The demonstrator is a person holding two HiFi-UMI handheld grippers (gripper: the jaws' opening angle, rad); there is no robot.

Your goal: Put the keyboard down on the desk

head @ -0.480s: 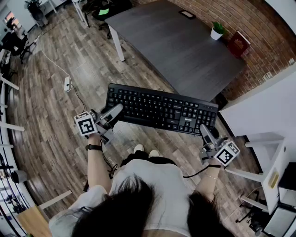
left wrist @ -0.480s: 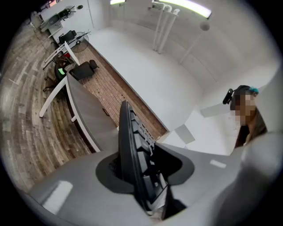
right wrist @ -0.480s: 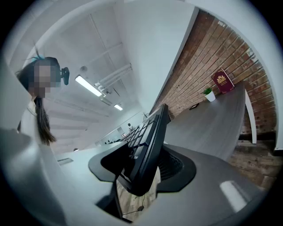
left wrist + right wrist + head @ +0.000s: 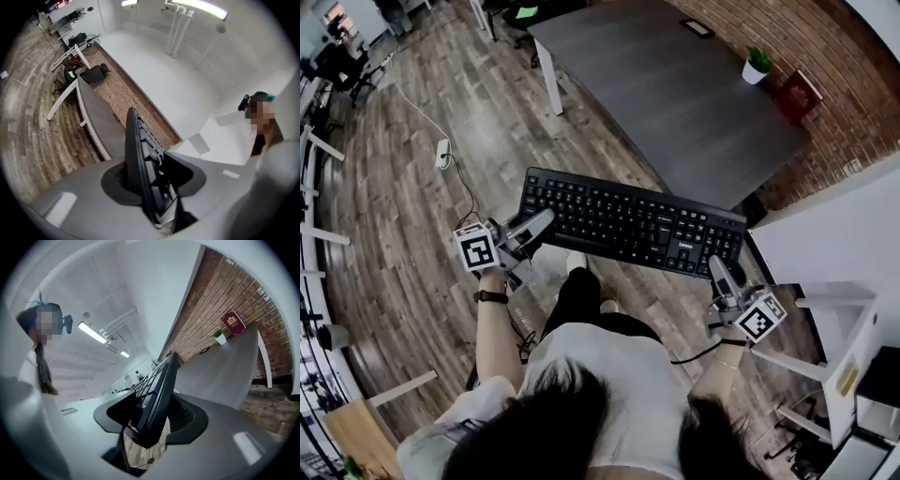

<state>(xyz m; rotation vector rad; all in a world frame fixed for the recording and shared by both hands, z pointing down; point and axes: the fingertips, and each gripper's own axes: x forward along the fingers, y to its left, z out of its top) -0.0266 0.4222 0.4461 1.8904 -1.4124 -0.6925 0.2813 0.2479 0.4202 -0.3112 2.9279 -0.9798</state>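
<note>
A black keyboard [image 4: 630, 223] hangs in the air over the wooden floor, short of the grey desk [image 4: 675, 94]. My left gripper [image 4: 546, 221] is shut on its left end, and my right gripper [image 4: 719, 267] is shut on its right end. In the left gripper view the keyboard [image 4: 143, 159] stands edge-on between the jaws, with the desk [image 4: 96, 119] beyond it. The right gripper view shows the keyboard [image 4: 157, 394] edge-on too, clamped between the jaws, and the desk [image 4: 220, 376] lies ahead to the right.
On the desk's far end stand a small potted plant [image 4: 757, 64], a red book [image 4: 799, 94] against the brick wall and a dark flat item [image 4: 698, 28]. A power strip with cable [image 4: 442, 153] lies on the floor at left. A white shelf unit [image 4: 844, 347] stands at right.
The keyboard and both grippers sit slightly nearer the desk. The person's leg has stepped forward under the keyboard.
</note>
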